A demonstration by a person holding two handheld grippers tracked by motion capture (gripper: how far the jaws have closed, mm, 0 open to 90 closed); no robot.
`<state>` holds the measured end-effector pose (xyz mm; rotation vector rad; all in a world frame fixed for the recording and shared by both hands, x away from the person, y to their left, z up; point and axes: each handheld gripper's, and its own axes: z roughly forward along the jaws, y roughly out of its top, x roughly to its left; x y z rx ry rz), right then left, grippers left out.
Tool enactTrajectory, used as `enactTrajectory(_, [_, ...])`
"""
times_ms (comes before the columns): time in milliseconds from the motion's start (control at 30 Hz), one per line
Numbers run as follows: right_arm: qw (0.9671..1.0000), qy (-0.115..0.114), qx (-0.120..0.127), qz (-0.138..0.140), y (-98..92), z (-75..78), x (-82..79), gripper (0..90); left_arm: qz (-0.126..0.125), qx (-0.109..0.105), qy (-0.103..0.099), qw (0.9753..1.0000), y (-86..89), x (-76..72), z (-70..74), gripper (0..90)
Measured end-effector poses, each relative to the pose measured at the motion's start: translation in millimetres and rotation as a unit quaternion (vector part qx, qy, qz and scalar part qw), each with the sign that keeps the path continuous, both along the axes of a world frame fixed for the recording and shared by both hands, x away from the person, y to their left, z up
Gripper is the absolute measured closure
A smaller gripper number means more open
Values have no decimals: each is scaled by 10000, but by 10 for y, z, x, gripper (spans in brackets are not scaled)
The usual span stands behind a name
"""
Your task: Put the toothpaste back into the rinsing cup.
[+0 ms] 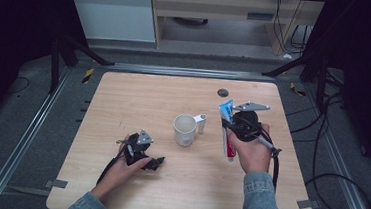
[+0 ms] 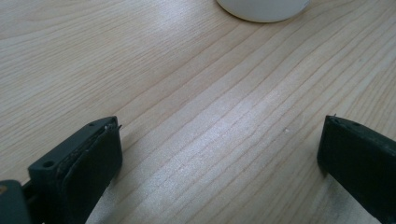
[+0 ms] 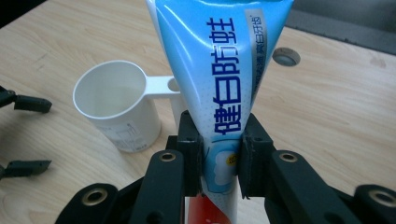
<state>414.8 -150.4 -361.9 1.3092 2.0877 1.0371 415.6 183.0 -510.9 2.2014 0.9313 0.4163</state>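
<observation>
A blue, white and red toothpaste tube point(image 1: 227, 129) is held off the table to the right of a white cup point(image 1: 185, 129) with a handle. My right gripper point(image 1: 233, 127) is shut on the tube; in the right gripper view the tube point(image 3: 223, 79) rises between the jaws with its red end below, and the empty cup point(image 3: 116, 112) stands to its left. My left gripper point(image 1: 157, 163) rests low on the table left of the cup, jaws wide apart. In the left gripper view its fingertips point(image 2: 98, 154) frame bare wood, with the cup's base point(image 2: 264, 8) at the top edge.
The wooden table point(image 1: 123, 104) has a small round dark hole point(image 1: 222, 92) near its far right edge. A black frame, cables and grey floor surround the table. White and wooden cabinets stand beyond the far edge.
</observation>
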Motion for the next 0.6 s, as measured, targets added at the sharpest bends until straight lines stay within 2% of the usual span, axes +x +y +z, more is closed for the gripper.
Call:
enactTrajectory(200, [9993,-331,164,9,96,0,-25,738,9,-13,13,10000,-2,-2,-1,0])
enactTrajectory(467, [9982,-525,274,-43,157,58,-22,739,1,0,0,10000,0,0,0,0])
enactTrajectory(600, [9972,-676,313,-119,210,144,-10,738,0,0,1,10000,0,0,0,0])
